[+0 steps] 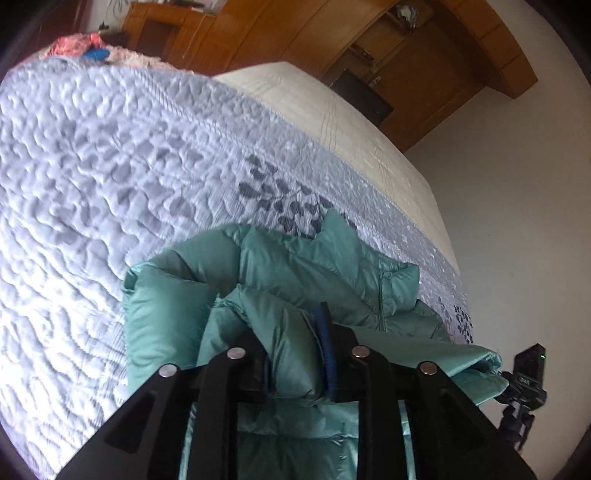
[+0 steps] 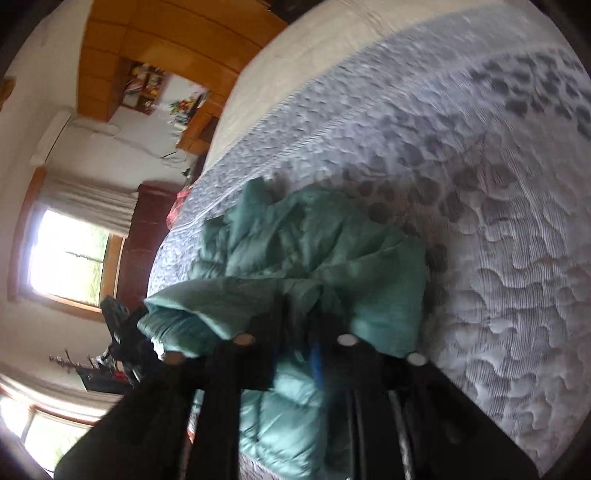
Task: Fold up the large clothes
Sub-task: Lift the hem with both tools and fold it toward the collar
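A teal puffer jacket (image 1: 295, 266) (image 2: 314, 240) lies bunched on the lavender quilted bedspread (image 1: 110, 166) (image 2: 480, 221), near the bed's edge. My left gripper (image 1: 303, 332) is right over it. Its jaws stand a little apart, and a puffy fold with a dark blue trim (image 1: 327, 347) fills the gap loosely, without a pinch. In the blurred right wrist view my right gripper (image 2: 299, 314) also has its jaws parted. Jacket fabric and the blue trim (image 2: 314, 358) show between the fingers. More of the jacket hangs below both grippers.
The bed's cream mattress side (image 1: 351, 122) drops to a pale floor. Wooden wardrobes (image 1: 277, 29) stand behind it. Pink clothes (image 1: 81, 44) lie at the far end of the bed. A black camera on a tripod (image 1: 528, 373) stands beside the bed. A bright window (image 2: 70, 254) is at the left.
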